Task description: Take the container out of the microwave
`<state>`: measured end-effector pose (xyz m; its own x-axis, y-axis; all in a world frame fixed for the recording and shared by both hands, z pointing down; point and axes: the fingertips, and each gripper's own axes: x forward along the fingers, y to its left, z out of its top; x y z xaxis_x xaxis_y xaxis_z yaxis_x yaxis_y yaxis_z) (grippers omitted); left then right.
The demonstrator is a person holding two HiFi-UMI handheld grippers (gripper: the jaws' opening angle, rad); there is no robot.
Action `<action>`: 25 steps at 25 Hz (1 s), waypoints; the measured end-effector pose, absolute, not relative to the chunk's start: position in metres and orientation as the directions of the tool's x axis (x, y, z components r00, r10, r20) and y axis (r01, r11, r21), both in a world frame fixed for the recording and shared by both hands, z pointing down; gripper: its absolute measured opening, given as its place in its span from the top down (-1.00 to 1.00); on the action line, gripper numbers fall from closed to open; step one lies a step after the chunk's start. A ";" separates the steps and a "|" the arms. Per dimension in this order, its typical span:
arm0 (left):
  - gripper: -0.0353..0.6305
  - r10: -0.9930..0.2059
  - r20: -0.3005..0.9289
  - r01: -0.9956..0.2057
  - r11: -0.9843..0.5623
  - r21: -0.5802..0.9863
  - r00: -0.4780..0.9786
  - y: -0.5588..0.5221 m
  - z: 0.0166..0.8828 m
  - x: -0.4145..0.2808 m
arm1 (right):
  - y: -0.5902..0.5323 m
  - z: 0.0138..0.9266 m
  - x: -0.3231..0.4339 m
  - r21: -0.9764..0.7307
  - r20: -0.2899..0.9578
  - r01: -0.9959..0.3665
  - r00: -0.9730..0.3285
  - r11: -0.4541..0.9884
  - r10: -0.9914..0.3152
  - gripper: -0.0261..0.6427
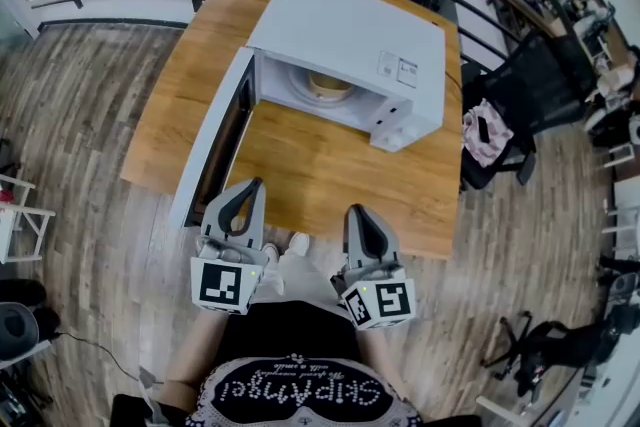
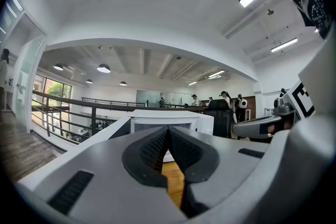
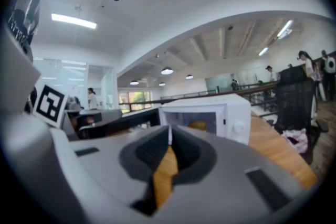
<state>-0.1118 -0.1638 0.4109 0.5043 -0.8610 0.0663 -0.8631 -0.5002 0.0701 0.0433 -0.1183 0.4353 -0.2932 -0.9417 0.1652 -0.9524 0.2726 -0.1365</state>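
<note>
**Both jaws shut and empty, container waiting in the open microwave**

My left gripper point(image 1: 249, 186) has its jaws pressed together with nothing between them; only the wooden table point(image 1: 300, 165) shows through the gap behind the tips. My right gripper point(image 1: 357, 212) is the same, tips meeting and holding nothing. Both hang over the near edge of the table, well apart from the microwave point(image 1: 350, 35).

The microwave door point(image 1: 213, 143) stands swung wide to my left, so the cavity is open towards me. The container point(image 1: 329, 85) sits inside on the round plate, a low, pale tan, round thing. From here I cannot tell whether it has a lid, nor what it is made of.

I judge it light and fairly stiff, with a smooth wall that could slip in a loose pinch. A round body gives my flat pads little to bite on, so the near rim or upper wall looks the best hold, one pad inside and one outside if it is open-topped. The cavity is low, so I would go in level, open the jaws first, and lift only a little before drawing it out. If it holds food, it should stay upright.
</note>
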 end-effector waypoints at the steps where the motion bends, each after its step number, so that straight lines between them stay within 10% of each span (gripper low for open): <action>1: 0.81 -0.862 0.068 -0.864 -0.499 0.070 0.503 -0.165 0.411 -0.110 | -0.120 0.436 0.045 -0.136 0.165 -0.952 -0.296 0.275 -0.941 0.80; 25: 0.81 -0.886 0.048 -0.887 -0.457 0.070 0.461 -0.231 0.401 -0.081 | -0.197 0.431 0.077 -0.124 0.149 -0.936 -0.347 0.330 -0.926 0.80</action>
<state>-0.0814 -0.2309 0.4005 0.4608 -0.8862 0.0476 -0.8866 -0.4573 0.0697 0.0765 -0.1966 0.4314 -0.3467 -0.9261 0.1489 -0.9357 0.3305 -0.1236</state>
